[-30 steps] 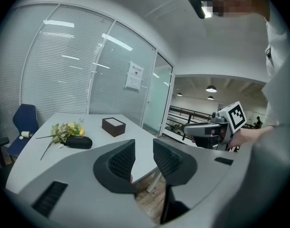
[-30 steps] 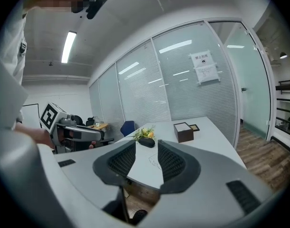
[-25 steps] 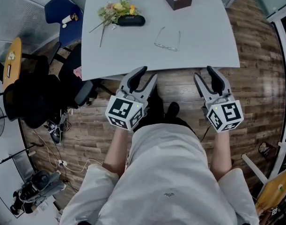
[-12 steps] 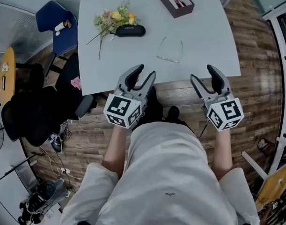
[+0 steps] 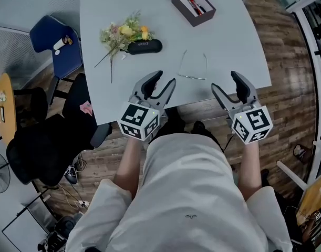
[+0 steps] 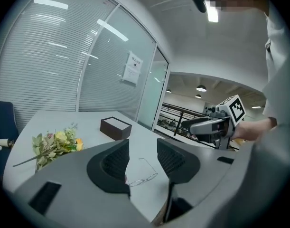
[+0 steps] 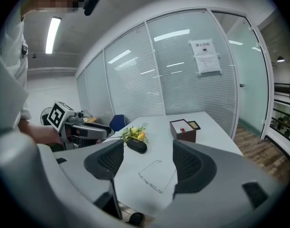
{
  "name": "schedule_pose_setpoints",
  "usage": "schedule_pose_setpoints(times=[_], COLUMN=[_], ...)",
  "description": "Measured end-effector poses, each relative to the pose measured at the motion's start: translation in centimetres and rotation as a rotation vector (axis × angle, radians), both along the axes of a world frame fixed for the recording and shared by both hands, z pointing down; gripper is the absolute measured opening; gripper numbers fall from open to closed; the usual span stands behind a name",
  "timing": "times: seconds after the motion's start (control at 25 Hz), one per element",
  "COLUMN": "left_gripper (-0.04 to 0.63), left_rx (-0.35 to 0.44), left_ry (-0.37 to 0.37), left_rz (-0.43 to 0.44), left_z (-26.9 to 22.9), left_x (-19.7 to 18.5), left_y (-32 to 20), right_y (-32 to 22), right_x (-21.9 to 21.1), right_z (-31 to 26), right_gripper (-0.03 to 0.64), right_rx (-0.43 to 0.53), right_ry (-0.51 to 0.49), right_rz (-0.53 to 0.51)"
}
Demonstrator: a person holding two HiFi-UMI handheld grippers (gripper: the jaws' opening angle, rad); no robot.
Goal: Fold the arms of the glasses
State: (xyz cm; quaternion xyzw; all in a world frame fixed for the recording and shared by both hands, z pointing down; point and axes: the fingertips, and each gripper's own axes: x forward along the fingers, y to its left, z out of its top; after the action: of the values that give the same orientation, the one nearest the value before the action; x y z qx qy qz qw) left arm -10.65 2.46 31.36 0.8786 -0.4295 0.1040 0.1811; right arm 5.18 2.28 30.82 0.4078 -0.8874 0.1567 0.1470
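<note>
Thin wire-rimmed glasses (image 5: 193, 68) lie on the pale grey table (image 5: 228, 41) near its front edge, both arms unfolded and pointing away from me. My left gripper (image 5: 164, 81) hovers at the table's front edge, just left of the glasses, and its jaws are opening with nothing between them. My right gripper (image 5: 226, 82) hangs at the edge to their right, jaws also opening and empty. The left gripper view shows the glasses (image 6: 142, 175) beyond the open jaws. The right gripper view has them (image 7: 156, 177) ahead on the table too.
A small bunch of flowers (image 5: 120, 34) and a black glasses case (image 5: 144, 46) lie left of the glasses. A dark open box (image 5: 192, 7) stands at the far side. A blue chair (image 5: 58, 43) and a black chair (image 5: 47, 140) are at the left.
Both grippers have come forward from over the floor to the table's front edge, either side of the glasses. The right jaws stand wider apart.
</note>
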Motion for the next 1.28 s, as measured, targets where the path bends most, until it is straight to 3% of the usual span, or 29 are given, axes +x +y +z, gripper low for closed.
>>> schedule_pose_setpoints(times=[0.28, 0.68, 1.28], left_gripper=[0.175, 0.175, 0.175], left_rx=[-0.025, -0.081, -0.179], left_ry=[-0.001, -0.002, -0.037], left_rz=[0.105, 0.185, 0.178], left_z=[1.5, 4.2, 8.9], left_x=[-1.0, -1.2, 1.2], left_y=[-1.8, -2.2, -3.6], right_y=[-0.7, 0.2, -2.0], right_x=[-1.5, -2.8, -2.3], right_z=[1.9, 6.2, 12.7], right_gripper=[0.327, 0.345, 0.359], right_rx=[-0.041, -0.138, -0.239], right_ry=[0.032, 0.091, 0.143], right_rz=[0.061, 0.083, 0.003])
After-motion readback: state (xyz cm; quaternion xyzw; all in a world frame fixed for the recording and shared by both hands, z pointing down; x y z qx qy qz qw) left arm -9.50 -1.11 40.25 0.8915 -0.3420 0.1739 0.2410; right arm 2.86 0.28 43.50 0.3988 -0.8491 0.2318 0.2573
